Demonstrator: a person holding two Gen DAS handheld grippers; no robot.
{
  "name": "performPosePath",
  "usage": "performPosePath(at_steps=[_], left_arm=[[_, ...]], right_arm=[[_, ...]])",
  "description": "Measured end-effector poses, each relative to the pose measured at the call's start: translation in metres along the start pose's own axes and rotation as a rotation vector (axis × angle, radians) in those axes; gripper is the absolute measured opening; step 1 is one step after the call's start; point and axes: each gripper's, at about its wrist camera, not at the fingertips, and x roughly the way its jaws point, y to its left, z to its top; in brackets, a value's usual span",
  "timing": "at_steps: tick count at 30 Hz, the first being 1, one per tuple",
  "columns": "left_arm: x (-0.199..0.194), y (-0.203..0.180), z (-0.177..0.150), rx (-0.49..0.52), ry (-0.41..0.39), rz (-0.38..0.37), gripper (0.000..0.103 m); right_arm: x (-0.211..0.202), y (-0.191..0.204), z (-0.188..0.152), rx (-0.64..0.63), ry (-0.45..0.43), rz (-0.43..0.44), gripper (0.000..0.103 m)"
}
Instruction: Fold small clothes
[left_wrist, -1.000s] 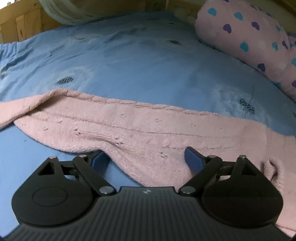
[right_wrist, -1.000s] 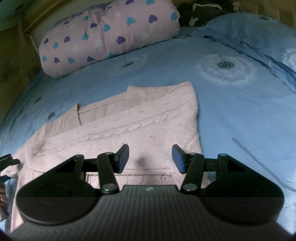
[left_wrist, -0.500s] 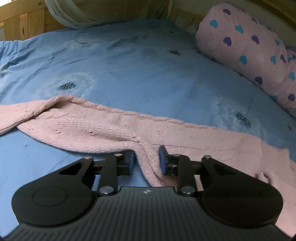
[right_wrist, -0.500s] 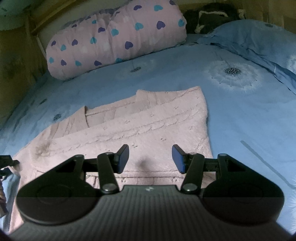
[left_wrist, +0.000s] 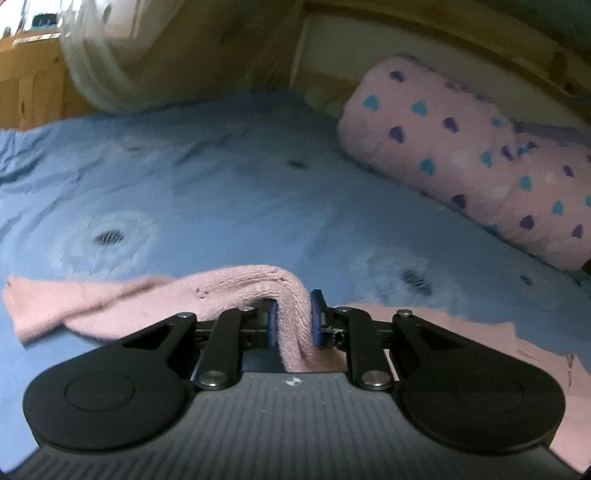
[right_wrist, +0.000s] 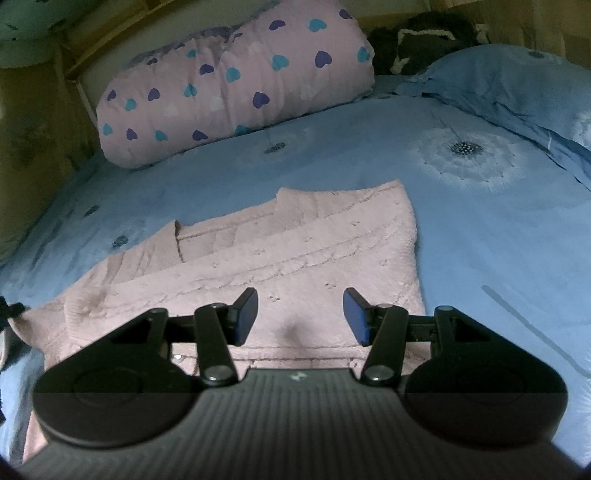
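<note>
Left gripper (left_wrist: 293, 322) around pink sweater (left_wrist: 236, 291)

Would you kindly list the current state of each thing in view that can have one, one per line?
left gripper: shut on a raised fold of the pink knit sweater
right gripper: open, above the sweater, holding nothing
pink knit sweater: body flat on the bed, one part pinched and lifted
heart-print bolster: lying along the far edge of the bed
blue bedsheet: spread, lightly wrinkled

Dim indoor light; left view motion-blurred; fisheye edges warped, vignetted.
</note>
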Motion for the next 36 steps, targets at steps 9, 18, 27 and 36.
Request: performPosePath(at_steps=[9, 18, 27, 36], left_arm=[[-0.039, -0.04, -0.008, 0.058, -0.059, -0.1, 0.02], [-0.055, -0.092, -0.04, 0.147, 0.013, -0.329, 0.02], [-0.033, -0.134, -0.091, 0.305, 0.19, -0.378, 0.023], [-0.047, -0.129, -0.091, 0.414, 0.195, -0.4, 0.073]], right_arm=[[-0.006, 0.004, 0.0, -0.008, -0.03, 0.009, 0.054], [-0.009, 0.009, -0.001, -0.025, -0.06, -0.002, 0.054], [-0.007, 0.016, -0.004, -0.054, -0.04, 0.012, 0.054], [-0.009, 0.025, -0.008, -0.097, -0.015, 0.055, 0.054]])
